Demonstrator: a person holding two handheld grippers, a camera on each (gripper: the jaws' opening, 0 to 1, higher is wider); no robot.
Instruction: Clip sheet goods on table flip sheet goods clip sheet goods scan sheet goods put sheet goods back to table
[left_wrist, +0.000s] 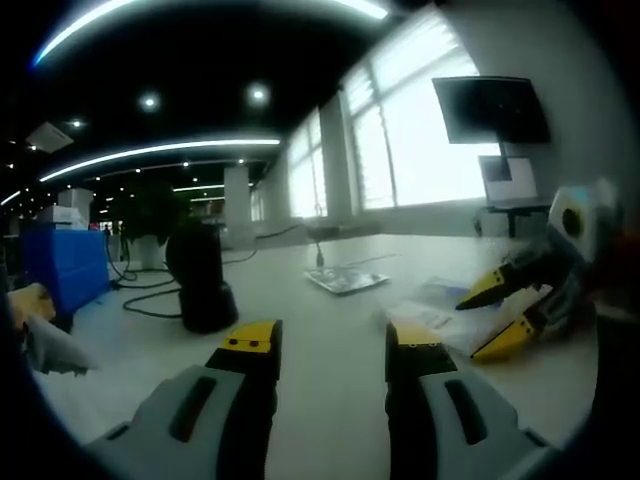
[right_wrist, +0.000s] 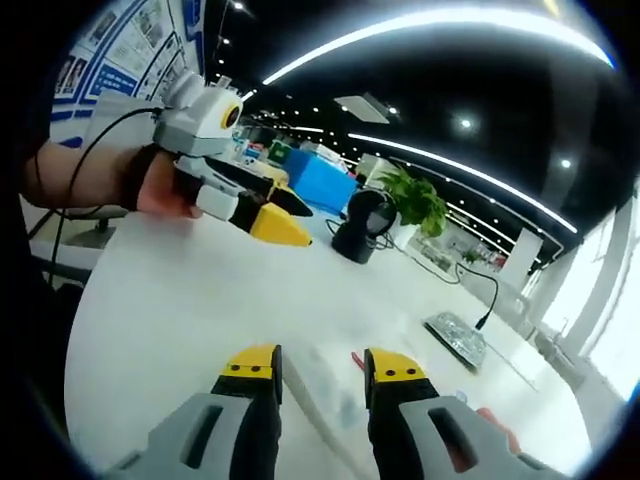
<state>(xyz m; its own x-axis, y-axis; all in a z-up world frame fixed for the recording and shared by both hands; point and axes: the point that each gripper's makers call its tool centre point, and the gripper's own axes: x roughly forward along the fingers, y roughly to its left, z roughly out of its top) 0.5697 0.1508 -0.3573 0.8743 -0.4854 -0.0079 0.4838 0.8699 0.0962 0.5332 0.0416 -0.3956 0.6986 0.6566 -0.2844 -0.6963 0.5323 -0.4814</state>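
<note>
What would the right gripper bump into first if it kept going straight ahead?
Likely the pale sheet goods lying on the white table just past the right gripper, between its open fingers. Depth is hard to judge, so the fingers may pass over it.

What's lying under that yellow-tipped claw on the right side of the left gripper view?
Under the right claw lie pale sheet goods on the white table. The claw covers their far edge, so what lies there is hidden.

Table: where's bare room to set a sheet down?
Free: the white table between the left gripper and the black scanner, and the wide patch below the left gripper in the right gripper view. Crowded: the sheets under the right gripper, and around the flat packet and cables.
</note>
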